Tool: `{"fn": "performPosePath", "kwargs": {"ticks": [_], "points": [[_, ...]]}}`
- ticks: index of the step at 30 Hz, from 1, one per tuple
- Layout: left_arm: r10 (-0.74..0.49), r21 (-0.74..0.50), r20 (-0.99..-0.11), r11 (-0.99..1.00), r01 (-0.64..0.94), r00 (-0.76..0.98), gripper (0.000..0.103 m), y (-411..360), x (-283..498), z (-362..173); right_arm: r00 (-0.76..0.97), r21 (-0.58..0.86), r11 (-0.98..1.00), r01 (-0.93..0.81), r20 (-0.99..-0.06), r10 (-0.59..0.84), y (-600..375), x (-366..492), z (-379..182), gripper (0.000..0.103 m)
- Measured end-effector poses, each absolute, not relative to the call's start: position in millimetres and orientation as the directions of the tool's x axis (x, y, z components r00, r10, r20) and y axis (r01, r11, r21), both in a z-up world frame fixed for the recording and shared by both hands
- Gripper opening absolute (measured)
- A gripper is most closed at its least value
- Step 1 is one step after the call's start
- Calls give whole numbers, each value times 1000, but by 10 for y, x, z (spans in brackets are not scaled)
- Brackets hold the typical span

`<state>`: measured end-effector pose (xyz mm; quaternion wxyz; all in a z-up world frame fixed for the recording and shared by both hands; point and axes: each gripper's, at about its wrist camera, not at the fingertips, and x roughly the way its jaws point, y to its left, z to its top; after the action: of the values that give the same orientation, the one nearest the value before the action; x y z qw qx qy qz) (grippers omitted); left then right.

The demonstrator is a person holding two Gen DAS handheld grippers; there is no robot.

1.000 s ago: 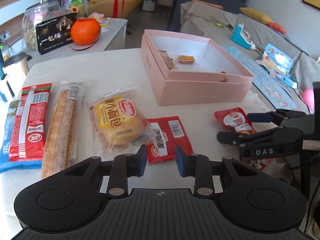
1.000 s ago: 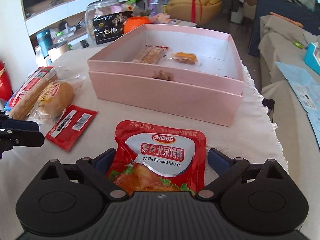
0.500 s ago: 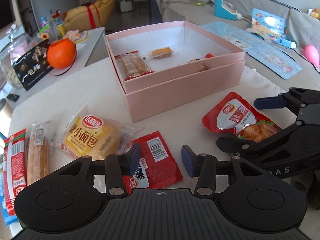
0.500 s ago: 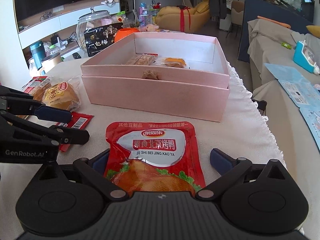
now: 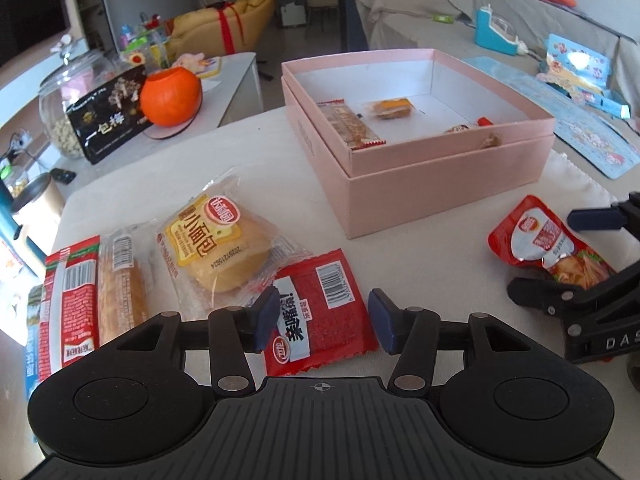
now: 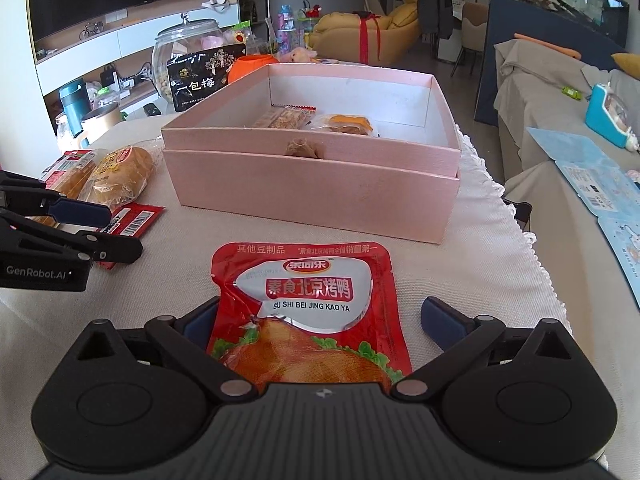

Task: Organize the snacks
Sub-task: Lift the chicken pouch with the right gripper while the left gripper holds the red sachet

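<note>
White cloth covers the table [image 5: 420, 264] in my left wrist view, with a living room of sofas and shelves behind it. My left gripper [image 5: 323, 322] hangs over the flat red packet [image 5: 320, 312]; its jaws are opening, the packet lies between the blue pads [image 5: 266, 318] and neither pad presses on it. Touching the packet's far left corner is the small bread bag [image 5: 220, 248], and further left lie the long bread stick [image 5: 120, 280] and the red-and-white wrapper [image 5: 72, 300]. The pink box [image 5: 440, 184] stands open beyond, holding a wrapped bar [image 5: 348, 124], an orange snack [image 5: 390, 108] and a small piece near its front wall. At the right edge, my right gripper [image 5: 592, 256] sits astride the red duck pouch [image 5: 544, 244].

From my right wrist view, the same cloth runs to a lace edge at the right. My right gripper [image 6: 316, 320] is spread wide, the duck pouch lying flat between its pads and not squeezed. The pink box is just beyond the pouch. My left gripper enters from the left, above the red packet.
</note>
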<state>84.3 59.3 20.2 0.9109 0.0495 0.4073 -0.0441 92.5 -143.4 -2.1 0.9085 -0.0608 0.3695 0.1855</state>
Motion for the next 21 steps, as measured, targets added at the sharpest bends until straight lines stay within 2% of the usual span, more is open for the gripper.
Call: {"fn": "performPosePath", "kwargs": {"ticks": [1,5,7,9,11,12,16,18,20,21], "points": [[-55,21,-747,994,106,663,55,637,872,206,657,26,923,-383,-695,292,-1437,924,-23,103],[-200,-205,-740,976,68,642,73,894,945,236,656,25,923,-385,-696,292,-1442,924,-24,103],[-231,-241,-738,968,73,634,73,964,934,251,656,24,923,-385,-696,292,-1442,922,-22,103],[-168,-179,-745,983,48,646,70,970,878,262,656,24,923,-385,-696,292,-1439,922,-23,103],[-61,-61,-751,998,23,657,65,914,832,248,656,25,923,-385,-696,292,-1441,921,-23,103],[-46,-38,-756,999,26,653,67,899,830,226,656,24,923,-385,-696,292,-1440,923,-23,103],[-81,-84,-756,996,26,650,68,914,886,197,656,24,922,-385,-696,292,-1439,921,-24,103],[-90,-80,-758,996,45,646,74,863,927,184,656,25,922,-386,-696,293,-1438,924,-24,103],[-85,-49,-761,996,75,643,88,756,964,154,653,30,921,-388,-696,298,-1440,926,-23,103],[-83,-32,-763,995,91,641,92,699,977,132,650,32,919,-392,-698,301,-1443,929,-22,103]]}}
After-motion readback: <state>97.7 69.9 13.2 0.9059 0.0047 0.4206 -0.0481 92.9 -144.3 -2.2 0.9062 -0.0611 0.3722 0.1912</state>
